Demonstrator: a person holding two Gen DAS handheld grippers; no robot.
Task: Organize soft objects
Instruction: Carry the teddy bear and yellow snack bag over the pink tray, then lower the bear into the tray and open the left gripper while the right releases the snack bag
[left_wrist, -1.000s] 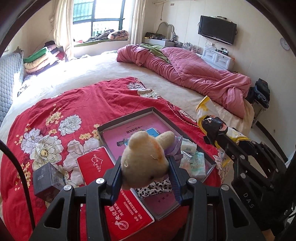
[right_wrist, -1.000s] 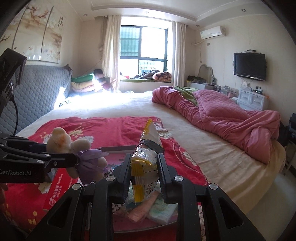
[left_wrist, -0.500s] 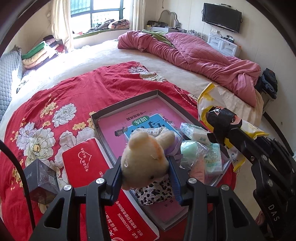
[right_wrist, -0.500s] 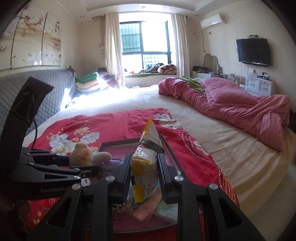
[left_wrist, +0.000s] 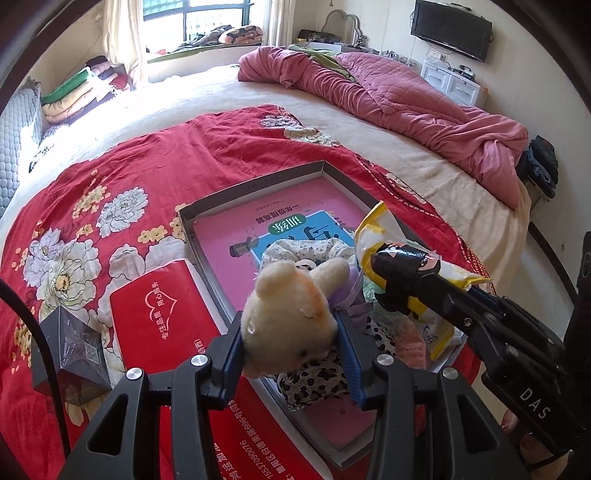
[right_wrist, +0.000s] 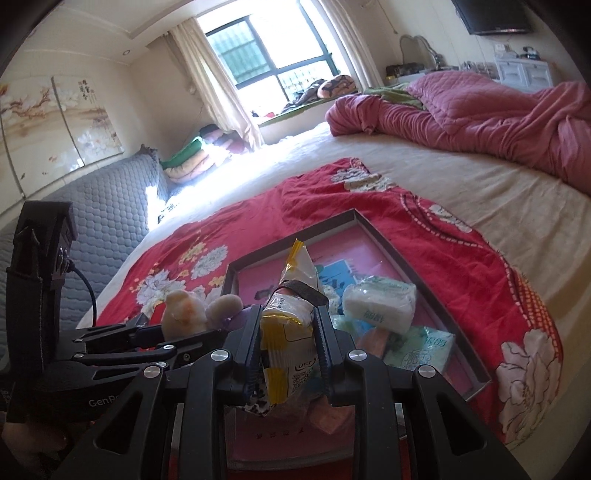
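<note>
Descent was the change: over the last second both my hands had come down toward the shallow grey cardboard tray (left_wrist: 255, 184) on the red floral bedspread (left_wrist: 122, 173), and the pink book lining it filled more of each view than it had before. My left gripper (left_wrist: 291, 332) stayed clamped on the cream plush teddy bear with a lilac bow (left_wrist: 291, 306), its blue pads pressing the head from both sides, with no shift in the grip. My right gripper (right_wrist: 286, 341) kept its narrow pinch on the yellow-and-white crinkly snack packet (right_wrist: 291, 317), and that wrist had rolled, so the room sat tilted in its camera. Both things hung just above the near end of the tray, over the leopard-print cloth (left_wrist: 317, 376) and beside the white tissue packs (right_wrist: 380, 304) already lying there. I judged that both were close to being set down among the other soft pieces, with release the next step.
</note>
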